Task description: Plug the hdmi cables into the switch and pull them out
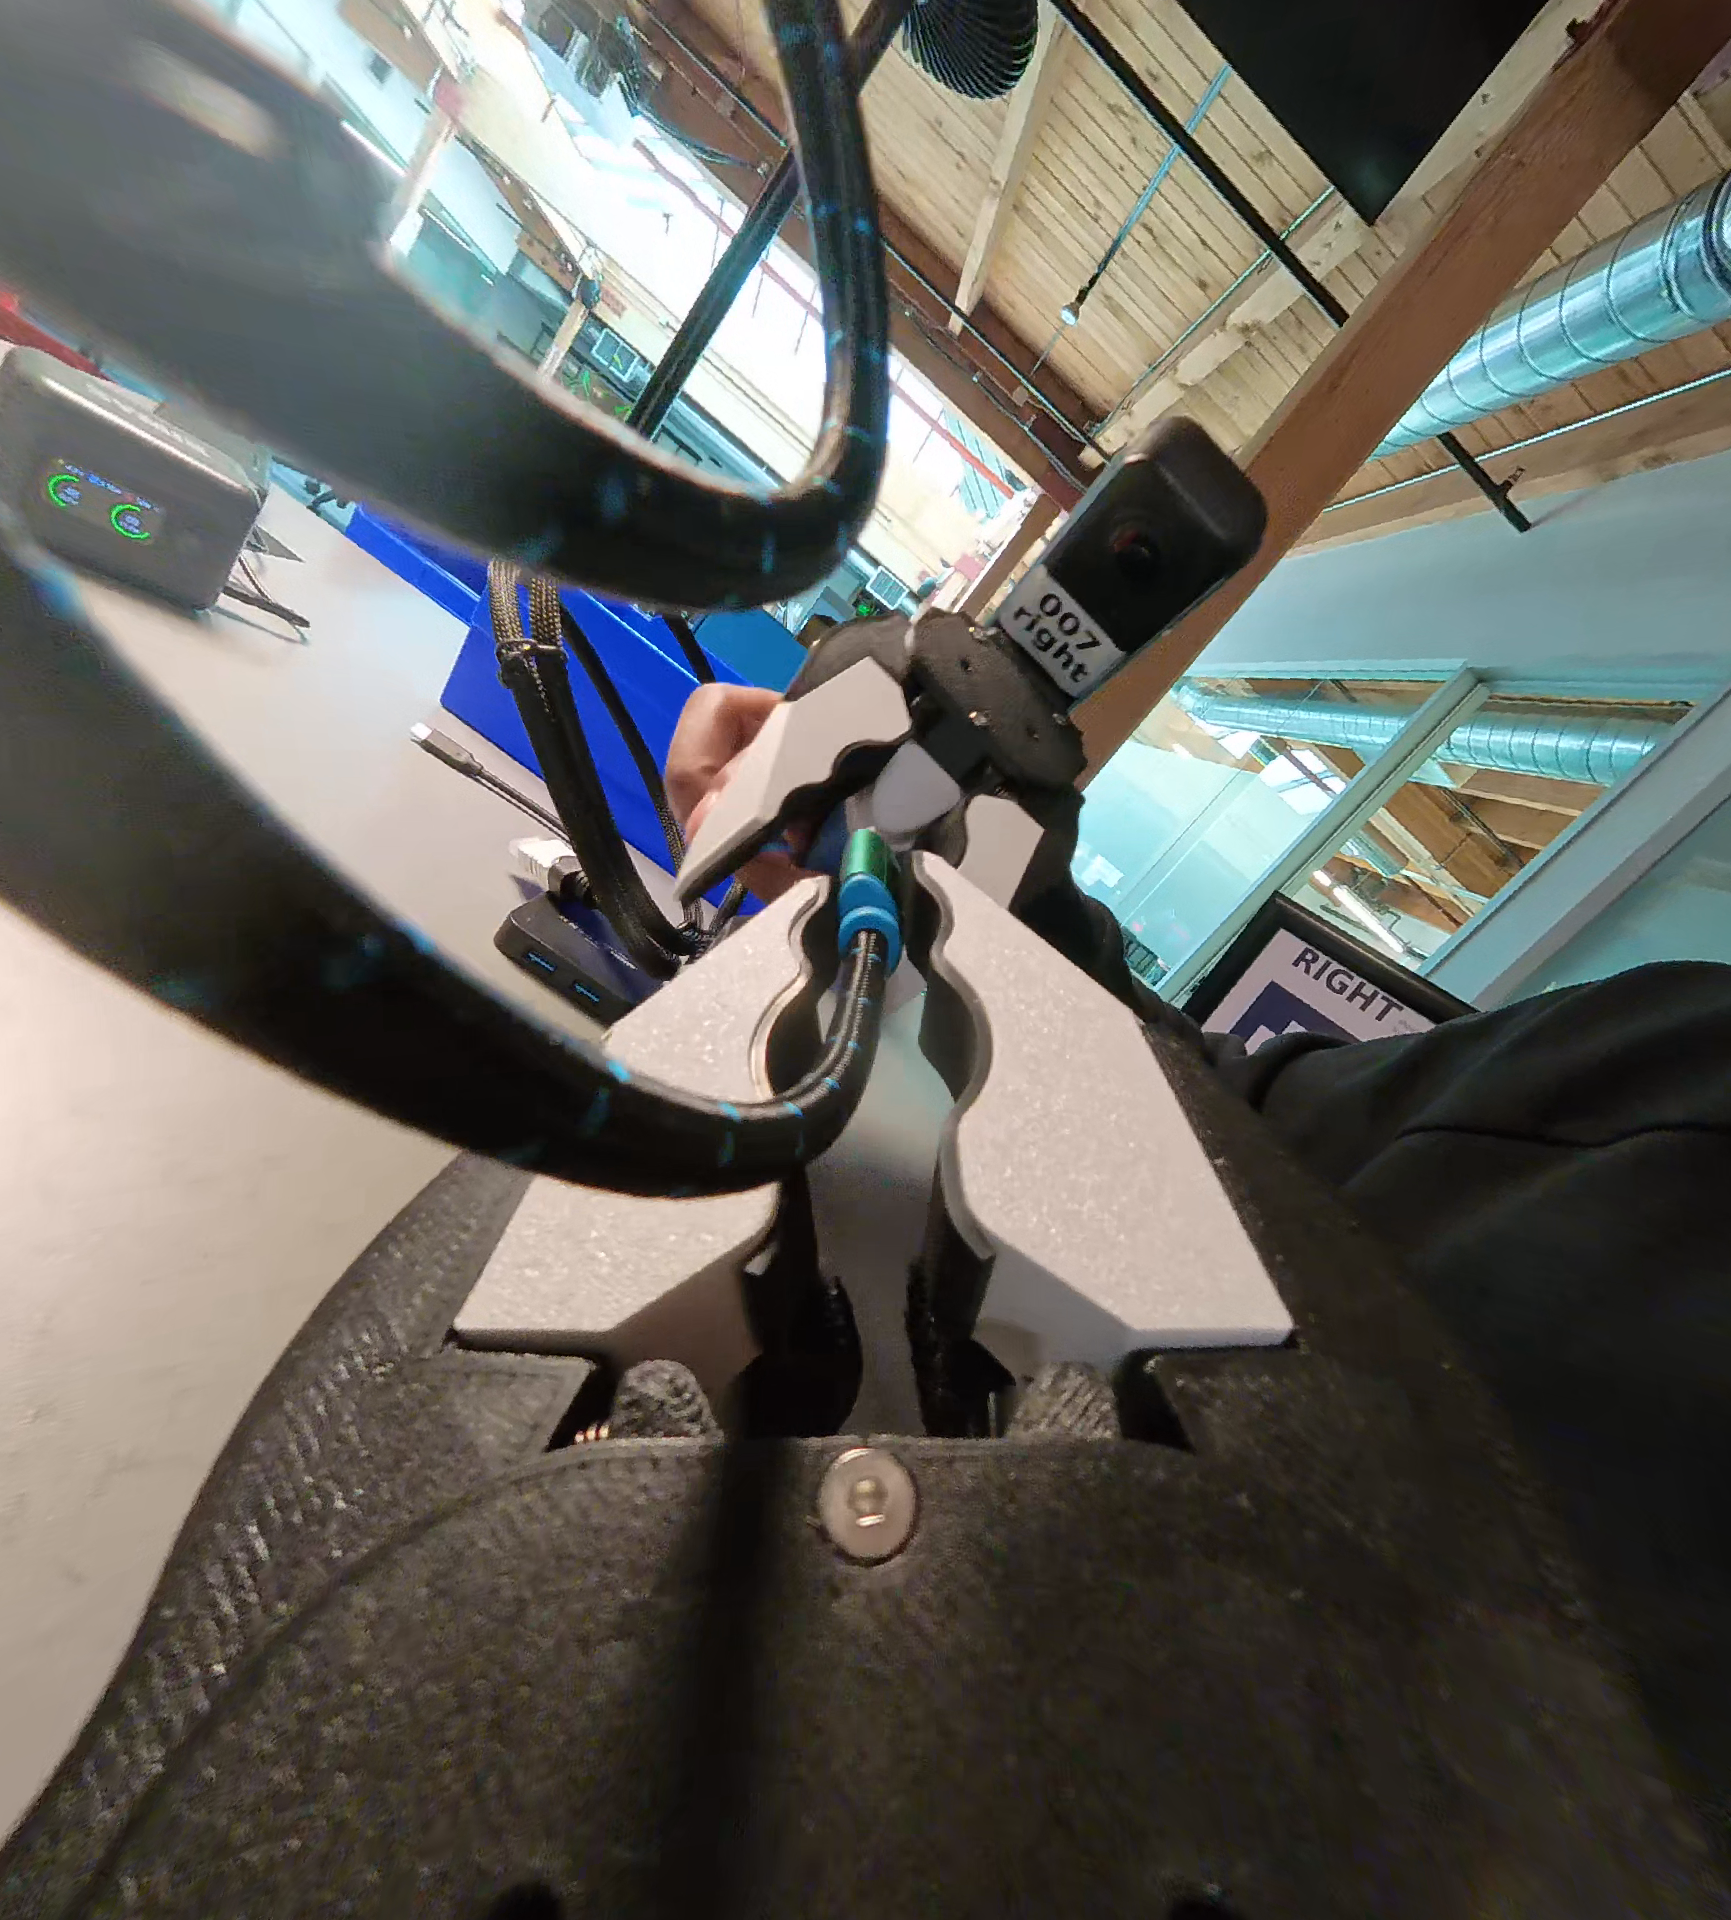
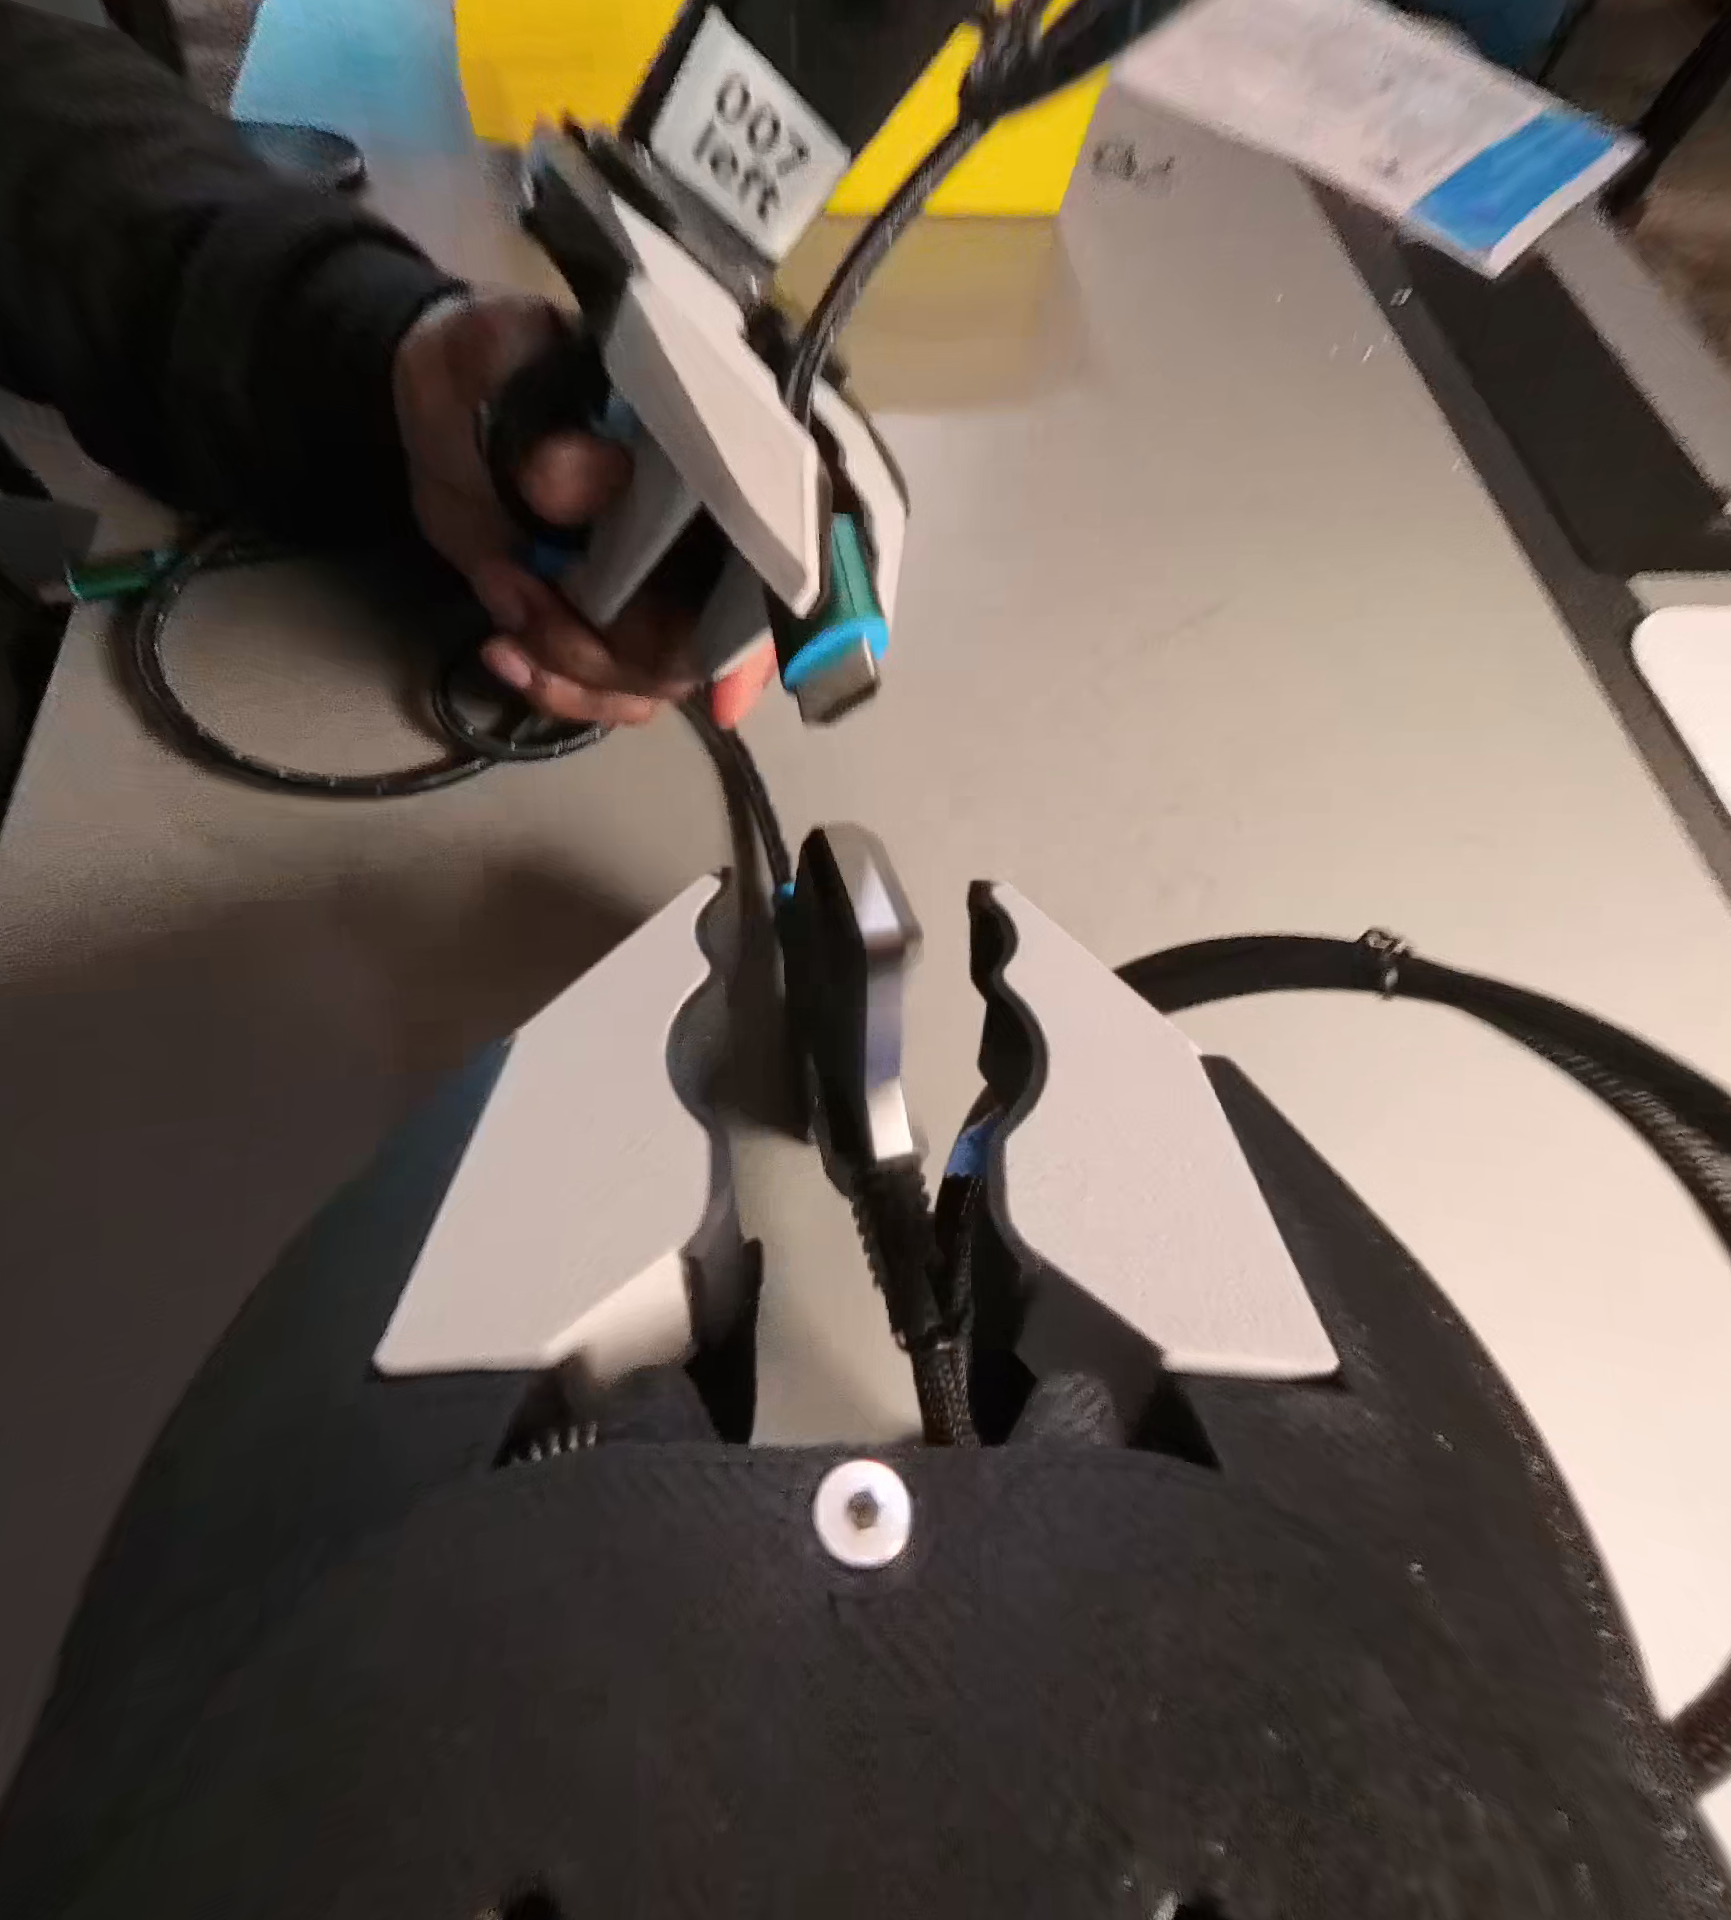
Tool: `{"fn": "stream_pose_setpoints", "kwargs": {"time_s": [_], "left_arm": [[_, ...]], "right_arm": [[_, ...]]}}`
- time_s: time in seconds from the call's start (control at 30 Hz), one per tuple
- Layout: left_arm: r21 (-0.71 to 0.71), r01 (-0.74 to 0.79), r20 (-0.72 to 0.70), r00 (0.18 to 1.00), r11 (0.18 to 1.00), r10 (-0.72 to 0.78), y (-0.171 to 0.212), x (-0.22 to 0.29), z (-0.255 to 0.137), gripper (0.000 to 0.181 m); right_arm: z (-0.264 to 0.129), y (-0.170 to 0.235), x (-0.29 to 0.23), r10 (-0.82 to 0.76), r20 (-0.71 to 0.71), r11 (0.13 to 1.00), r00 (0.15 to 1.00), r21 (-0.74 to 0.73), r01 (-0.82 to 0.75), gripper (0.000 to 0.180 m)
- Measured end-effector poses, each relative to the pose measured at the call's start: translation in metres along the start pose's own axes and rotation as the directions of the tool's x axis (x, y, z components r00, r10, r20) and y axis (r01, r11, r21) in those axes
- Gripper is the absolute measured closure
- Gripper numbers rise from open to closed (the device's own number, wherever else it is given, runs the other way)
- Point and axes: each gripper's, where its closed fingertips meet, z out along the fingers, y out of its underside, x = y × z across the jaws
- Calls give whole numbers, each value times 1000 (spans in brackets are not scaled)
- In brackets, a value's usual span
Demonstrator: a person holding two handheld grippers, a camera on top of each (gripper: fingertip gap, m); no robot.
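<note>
Left wrist view: braided cable (image 1: 341, 966) loop close to the lens, out of focus, cut off at top edge. Plug (image 1: 866, 883) tip hidden behind the far hand-held gripper (image 1: 840, 821). Right wrist view: motion blur over upper half. Box (image 2: 1380, 114) at top right smeared, cropped. Switch (image 2: 856, 997) ports not visible. Counter (image 2: 1204, 623) edges run out of view.

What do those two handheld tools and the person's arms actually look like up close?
Each tool has a rough black printed body with a silver screw at its centre and two pale grey fingers with wavy inner edges. The right tool carries a small black camera above a white sticker; the left tool bears a similar sticker. The person wears a black long sleeve.
</note>
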Motion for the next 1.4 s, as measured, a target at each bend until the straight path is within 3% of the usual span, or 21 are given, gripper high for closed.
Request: {"fn": "stream_pose_setpoints", "kwargs": {"time_s": [0.1, 0.17, 0.4, 0.63, 0.87, 1.4], "left_arm": [[-19, -31, 2, 1000, 999, 31, 3, 2, 2, 162], [-35, -60, 5, 998, 998, 60, 6, 4, 3, 162], [-123, -276, 25, 959, 953, 281, -14, 19, -7, 162], [-278, -524, 26, 833, 805, 552, -8, -10, -29, 162], [-352, -523, -85, 844, 776, 530, 29, -24, -22, 162], [-379, -600, -50, 773, 704, 632, 31, -34, -15, 163]], "right_arm": [[11, 24, 0, 21, 16, 993, 1000, -114, -19, 135], [16, 29, 1, 4, 3, 989, 1000, -147, -4, 150], [16, 26, 3, 29, 29, 997, 999, -69, -27, 154], [18, 22, 1, 91, 102, 996, 991, 0, -92, 155], [21, 19, 5, 181, 143, 979, 973, 70, -193, 157], [20, 18, 3, 185, 148, 973, 971, 114, -203, 157]]}}
